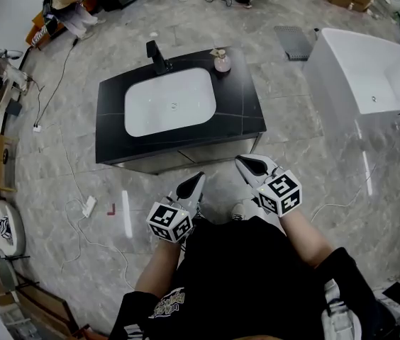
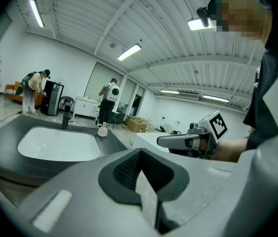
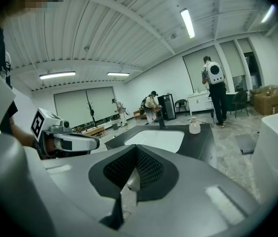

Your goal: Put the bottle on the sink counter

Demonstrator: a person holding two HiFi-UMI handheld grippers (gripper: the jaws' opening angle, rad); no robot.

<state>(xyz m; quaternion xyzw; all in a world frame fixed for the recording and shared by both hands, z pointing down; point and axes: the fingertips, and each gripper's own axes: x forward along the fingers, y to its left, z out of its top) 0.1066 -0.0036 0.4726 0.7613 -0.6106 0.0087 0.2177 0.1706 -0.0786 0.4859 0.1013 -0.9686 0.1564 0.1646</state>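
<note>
Left gripper [image 1: 197,179] and right gripper [image 1: 248,163] are pointing forward side by side, near each other and just short of the counter [image 1: 246,115]. Each is keeping its jaws pressed together with nothing between them. Well ahead of both, the bottle [image 1: 221,61] is standing upright at the counter's far edge, slightly left of the right gripper's line. It is sitting beside the white basin [image 1: 170,102], with the faucet [image 1: 158,57] further left.
</note>
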